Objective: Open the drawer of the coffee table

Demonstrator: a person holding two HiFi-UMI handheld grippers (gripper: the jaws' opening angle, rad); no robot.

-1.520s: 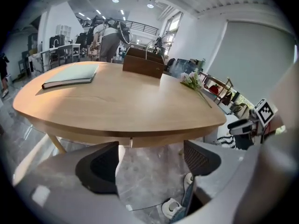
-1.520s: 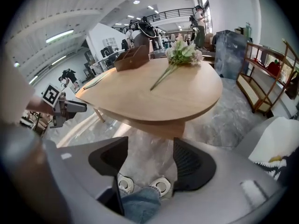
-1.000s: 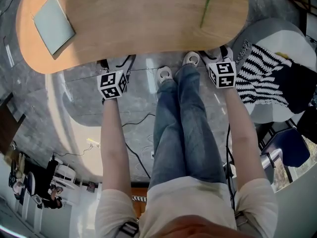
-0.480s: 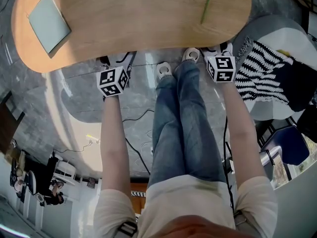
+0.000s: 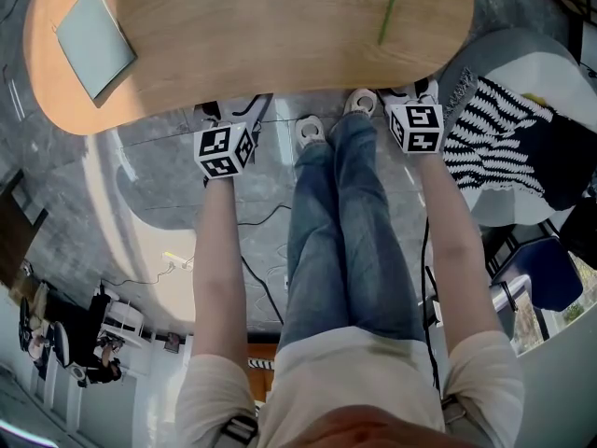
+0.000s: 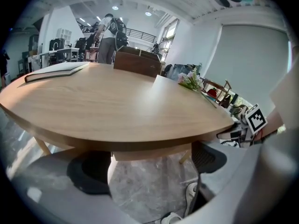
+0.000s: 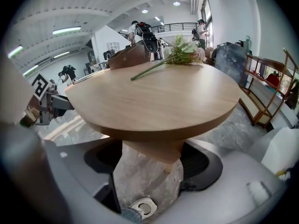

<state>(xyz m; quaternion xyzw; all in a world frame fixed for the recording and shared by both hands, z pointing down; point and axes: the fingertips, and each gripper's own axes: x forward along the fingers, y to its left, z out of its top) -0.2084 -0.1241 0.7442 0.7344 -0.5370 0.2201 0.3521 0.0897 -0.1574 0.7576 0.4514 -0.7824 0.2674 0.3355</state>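
Both left tool (image 5: 233,110) and right tool (image 5: 412,93) gape empty before the oval, smooth-wood coffee table (image 5: 261,35).

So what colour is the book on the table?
Pale grey-blue book, best in the head view.

Noted at near edge of wooden table (image 5: 261,35): left gripper (image 5: 231,115) and right gripper (image 5: 412,96), well apart, legs in jeans (image 5: 350,231) between. On tabletop, grey book (image 5: 93,43) beyond and left of left gripper; green stem (image 5: 392,7) beyond right gripper. Striped cloth (image 5: 490,147) to its right.
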